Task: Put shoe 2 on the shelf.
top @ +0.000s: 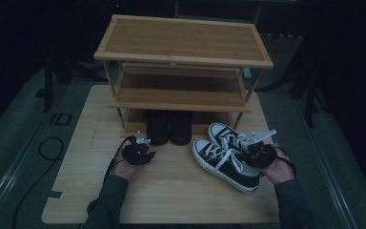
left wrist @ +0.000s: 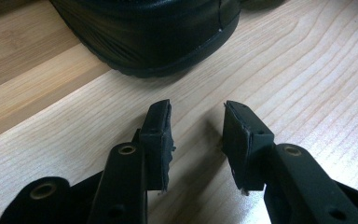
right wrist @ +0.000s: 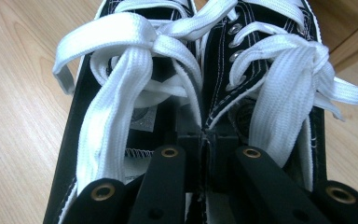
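The right gripper (right wrist: 204, 140) has its jaws squeezed together on the touching inner sides of two black cloth sneakers (top: 226, 155) with flat white laces, on the smooth wooden desk (top: 171, 191). The left gripper (left wrist: 196, 140) rests with jaws apart, empty, near a shiny black shoe (left wrist: 149, 32).

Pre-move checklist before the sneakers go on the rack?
1. Right claw shut on the inner walls of both sneakers, pinched together: ok.
2. Laces clear of the pads: cannot tell.
3. Soles off the table: cannot tell.
4. Left claw open and empty, clear of the black shoes: ok.
5. Middle shelf of the rack free: ok.
6. Bottom shelf space beside the black shoes: cannot tell.
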A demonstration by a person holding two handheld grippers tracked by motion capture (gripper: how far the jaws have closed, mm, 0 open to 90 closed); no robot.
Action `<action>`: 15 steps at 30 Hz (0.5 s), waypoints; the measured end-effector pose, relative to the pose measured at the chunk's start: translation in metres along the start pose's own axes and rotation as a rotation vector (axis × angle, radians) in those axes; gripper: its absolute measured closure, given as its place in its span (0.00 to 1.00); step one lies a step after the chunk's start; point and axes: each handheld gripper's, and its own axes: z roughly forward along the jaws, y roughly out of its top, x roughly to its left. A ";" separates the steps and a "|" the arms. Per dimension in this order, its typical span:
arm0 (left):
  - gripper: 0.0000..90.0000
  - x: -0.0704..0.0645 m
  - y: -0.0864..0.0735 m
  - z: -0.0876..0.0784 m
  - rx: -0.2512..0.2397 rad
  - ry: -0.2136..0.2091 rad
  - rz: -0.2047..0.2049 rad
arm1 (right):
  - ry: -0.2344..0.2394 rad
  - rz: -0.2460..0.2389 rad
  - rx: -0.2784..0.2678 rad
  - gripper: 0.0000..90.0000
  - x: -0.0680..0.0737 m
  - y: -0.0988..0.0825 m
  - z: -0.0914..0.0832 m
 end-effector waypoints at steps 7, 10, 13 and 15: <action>0.69 0.000 0.000 0.000 0.002 0.000 0.001 | 0.024 -0.054 0.005 0.96 -0.001 0.013 -0.007; 0.69 0.000 0.000 0.000 0.002 -0.001 0.002 | 0.038 -0.075 0.005 0.96 -0.001 0.019 -0.009; 0.69 0.000 0.000 0.000 0.003 -0.002 0.003 | 0.048 -0.103 0.000 0.96 0.000 0.025 -0.011; 0.69 0.000 0.001 0.000 0.006 -0.001 0.003 | 0.057 -0.115 -0.002 0.96 0.000 0.029 -0.012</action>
